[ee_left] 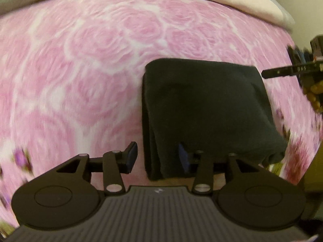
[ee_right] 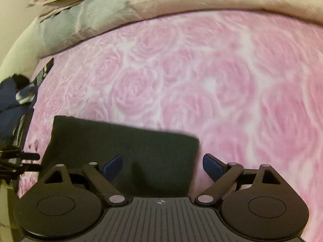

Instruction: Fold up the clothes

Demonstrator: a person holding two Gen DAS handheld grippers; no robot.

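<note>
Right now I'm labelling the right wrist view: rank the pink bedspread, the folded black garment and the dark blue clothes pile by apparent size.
1. Pink bedspread
2. Folded black garment, though nearness enlarges it
3. Dark blue clothes pile, cut off by the frame edge

Open pink bedspread [ee_right: 232, 80] beyond black garment [ee_right: 131, 147].

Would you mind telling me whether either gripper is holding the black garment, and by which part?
Neither holds it. Both the left gripper and right gripper are open, straddling edges of the folded black garment.
</note>
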